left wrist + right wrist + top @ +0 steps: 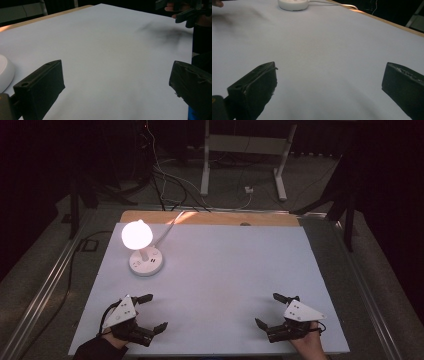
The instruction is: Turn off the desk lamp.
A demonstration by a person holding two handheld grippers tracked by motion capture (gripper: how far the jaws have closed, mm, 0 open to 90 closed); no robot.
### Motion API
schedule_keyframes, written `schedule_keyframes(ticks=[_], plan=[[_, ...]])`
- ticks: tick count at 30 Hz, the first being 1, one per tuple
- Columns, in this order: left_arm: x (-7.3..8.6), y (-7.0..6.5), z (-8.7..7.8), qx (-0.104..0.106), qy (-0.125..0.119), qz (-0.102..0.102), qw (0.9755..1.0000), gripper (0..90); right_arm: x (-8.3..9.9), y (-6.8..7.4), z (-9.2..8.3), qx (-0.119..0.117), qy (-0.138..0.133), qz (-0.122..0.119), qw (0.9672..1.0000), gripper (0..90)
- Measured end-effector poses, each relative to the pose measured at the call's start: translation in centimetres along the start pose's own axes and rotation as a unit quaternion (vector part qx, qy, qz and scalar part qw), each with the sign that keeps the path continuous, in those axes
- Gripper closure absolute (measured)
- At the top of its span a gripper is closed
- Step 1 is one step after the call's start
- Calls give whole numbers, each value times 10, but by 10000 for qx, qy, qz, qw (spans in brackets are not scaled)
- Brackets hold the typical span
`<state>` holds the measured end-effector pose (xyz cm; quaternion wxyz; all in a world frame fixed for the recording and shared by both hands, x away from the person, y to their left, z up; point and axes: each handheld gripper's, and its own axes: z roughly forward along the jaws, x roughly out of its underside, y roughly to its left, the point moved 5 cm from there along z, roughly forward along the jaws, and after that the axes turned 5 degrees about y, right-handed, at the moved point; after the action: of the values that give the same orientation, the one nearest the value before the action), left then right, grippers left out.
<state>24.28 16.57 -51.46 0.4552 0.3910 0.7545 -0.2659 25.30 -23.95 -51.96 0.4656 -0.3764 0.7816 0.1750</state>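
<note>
One lit table lamp (142, 251) is seen toward the far left of the white table (225, 270), its glowing shade tilted over a round white base, with one white cord running off the far edge. Nearest to it is the left gripper (151, 312), held low over the near left corner, well apart from the lamp and on its near side, jaws spread wide and empty. In the left gripper view the lamp's base (5, 72) shows just beyond the left jaw. The right gripper (267, 311) is held at the near right, far from the lamp, jaws likewise wide with nothing between them. Two grippers are counted; what appear to be buttons on the base are too small to tell.
</note>
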Motion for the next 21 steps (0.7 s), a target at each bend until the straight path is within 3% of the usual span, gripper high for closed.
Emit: schedule_keyframes(ticks=[11, 16, 21], plan=[[-1, 0, -1, 99, -85, -48, 9999, 5, -3, -3, -3, -169, -180, 193, 9995, 0], [0, 2, -1, 63, -61, -66, 9999, 5, -6, -4, -6, -262, -399, 345, 9983, 0], [-1, -1, -2, 140, -31, -4, 9999, 5, -5, -4, -3, -174, -253, 262, 9992, 0]])
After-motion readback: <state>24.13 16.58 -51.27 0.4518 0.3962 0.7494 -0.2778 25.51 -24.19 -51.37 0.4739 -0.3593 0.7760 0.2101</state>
